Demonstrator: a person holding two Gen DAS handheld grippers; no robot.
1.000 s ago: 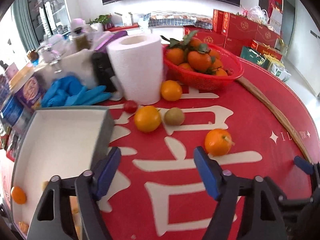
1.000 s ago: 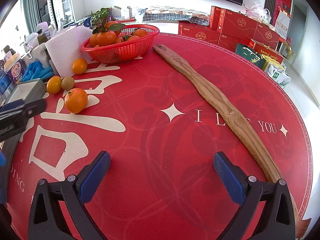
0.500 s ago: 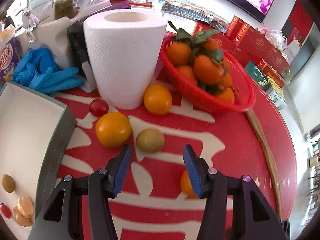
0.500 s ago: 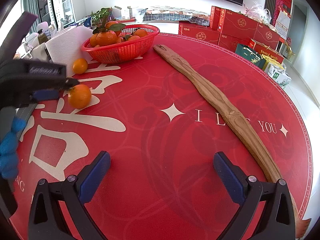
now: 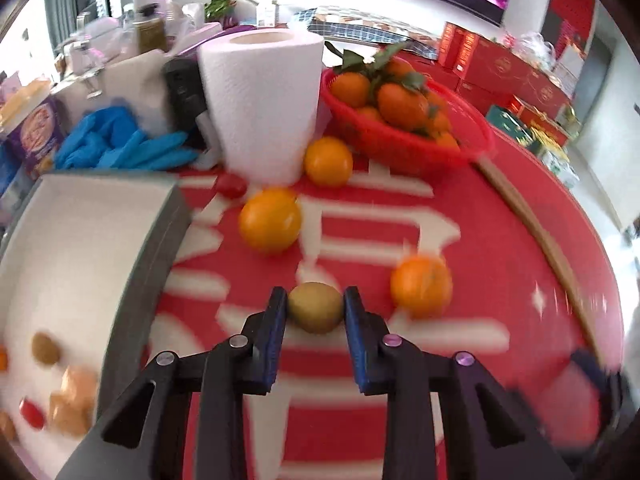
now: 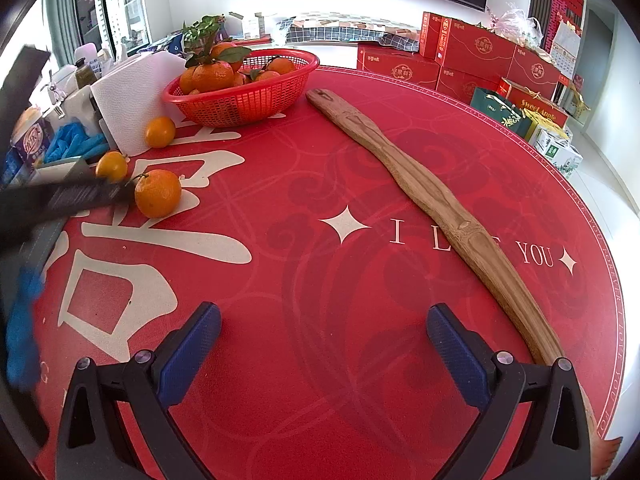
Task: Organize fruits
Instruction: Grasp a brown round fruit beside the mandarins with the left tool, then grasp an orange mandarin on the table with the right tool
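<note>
My left gripper (image 5: 315, 309) closes on the kiwi (image 5: 316, 307), pads touching both sides, its long axis crosswise. The white box (image 5: 100, 248) lies left; my right gripper (image 6: 323, 342) hangs spread, empty.

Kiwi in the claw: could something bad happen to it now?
Maybe. The left claw is closing on the kiwi, which is round and soft, so it could squirt out or get squashed. The orange sits close beside the claw; a bump might send it rolling. Going to the white box, the kiwi could clip its wall.
</note>
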